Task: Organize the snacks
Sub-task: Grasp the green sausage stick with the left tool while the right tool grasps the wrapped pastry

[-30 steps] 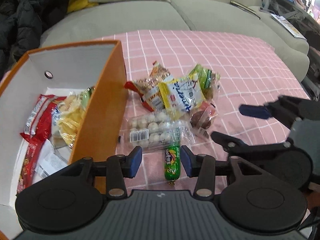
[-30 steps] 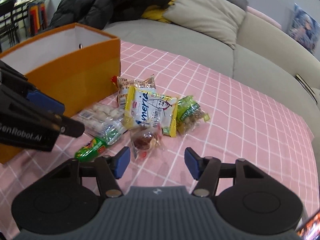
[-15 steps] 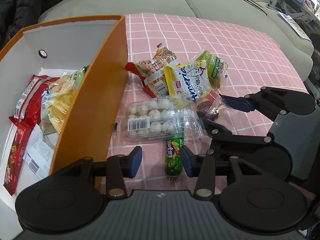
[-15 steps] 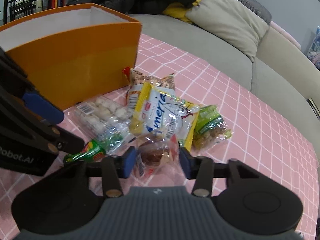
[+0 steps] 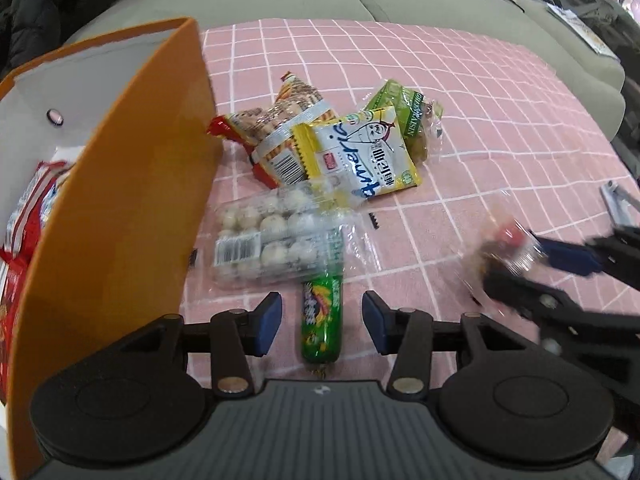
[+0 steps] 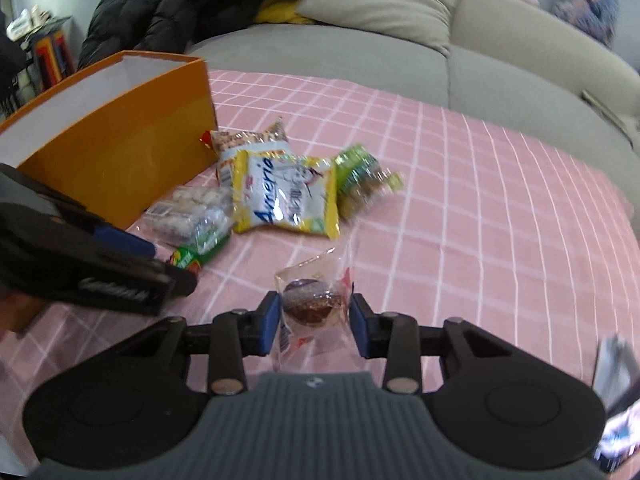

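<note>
A green sausage stick [image 5: 322, 320] lies on the pink checked cloth between the pads of my left gripper [image 5: 322, 326]. Its jaws are opening and do not touch the stick. My right gripper [image 6: 314, 326] is closing on a brown cake in a clear wrapper [image 6: 310, 304], and both pads press the wrapper. The left wrist view shows that packet [image 5: 508, 246] blurred at the right, away from the pile. The orange box [image 5: 120, 220] stands at the left. Beside it lie a clear pack of white balls [image 5: 272, 236], a yellow-white packet [image 5: 360, 160], a biscuit packet [image 5: 276, 132] and a green packet [image 5: 408, 112].
Red and yellow snack packets [image 5: 24, 232] lie inside the box. A grey sofa [image 6: 360, 52] with a cushion and a black coat [image 6: 180, 4] runs behind the cloth. The pink cloth [image 6: 480, 220] is bare to the right of the pile.
My right gripper shut on the brown cake packet and carried it right, out of the pile. My left gripper sank closer to the green sausage stick and its jaws widened a little.
</note>
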The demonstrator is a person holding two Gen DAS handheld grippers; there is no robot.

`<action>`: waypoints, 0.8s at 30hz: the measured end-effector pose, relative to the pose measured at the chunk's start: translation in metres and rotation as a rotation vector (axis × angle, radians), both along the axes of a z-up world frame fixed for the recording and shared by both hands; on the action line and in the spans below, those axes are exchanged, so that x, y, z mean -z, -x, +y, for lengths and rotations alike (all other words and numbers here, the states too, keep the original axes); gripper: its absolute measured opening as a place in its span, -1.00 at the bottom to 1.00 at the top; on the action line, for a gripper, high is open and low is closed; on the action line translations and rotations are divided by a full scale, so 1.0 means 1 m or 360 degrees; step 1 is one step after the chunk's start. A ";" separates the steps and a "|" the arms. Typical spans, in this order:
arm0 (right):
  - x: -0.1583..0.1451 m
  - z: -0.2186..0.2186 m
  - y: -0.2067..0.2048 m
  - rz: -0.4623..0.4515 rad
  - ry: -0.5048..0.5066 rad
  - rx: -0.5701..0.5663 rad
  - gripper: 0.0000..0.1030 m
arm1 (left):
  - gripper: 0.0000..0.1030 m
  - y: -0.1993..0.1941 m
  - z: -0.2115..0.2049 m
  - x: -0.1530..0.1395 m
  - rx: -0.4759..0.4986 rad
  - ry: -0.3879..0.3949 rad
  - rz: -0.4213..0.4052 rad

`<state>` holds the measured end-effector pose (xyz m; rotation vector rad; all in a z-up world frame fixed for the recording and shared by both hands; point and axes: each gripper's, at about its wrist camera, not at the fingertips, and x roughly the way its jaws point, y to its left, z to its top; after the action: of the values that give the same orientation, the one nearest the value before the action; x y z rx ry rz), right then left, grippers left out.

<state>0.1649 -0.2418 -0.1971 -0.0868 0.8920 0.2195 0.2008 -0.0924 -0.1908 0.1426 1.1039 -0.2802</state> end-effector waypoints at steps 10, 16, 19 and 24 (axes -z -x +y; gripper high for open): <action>-0.002 -0.007 0.014 0.0053 -0.0026 0.0048 -0.31 | -0.53 0.008 -0.014 0.001 0.0063 -0.0050 0.0035; -0.002 -0.004 0.028 0.0129 -0.0104 0.0076 -0.31 | -0.53 0.048 -0.010 -0.006 0.0186 -0.0020 0.0104; -0.002 -0.002 0.041 0.0161 -0.0168 0.0087 -0.31 | -0.53 0.063 -0.008 -0.007 0.0216 -0.0016 0.0127; 0.004 0.004 0.053 0.0200 -0.0215 0.0095 -0.29 | -0.50 0.069 -0.009 -0.003 0.0221 -0.0053 0.0143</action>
<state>0.1121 -0.2377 -0.2011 0.0797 1.0008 0.2307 0.1314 -0.1017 -0.1878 0.2389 1.1902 -0.3953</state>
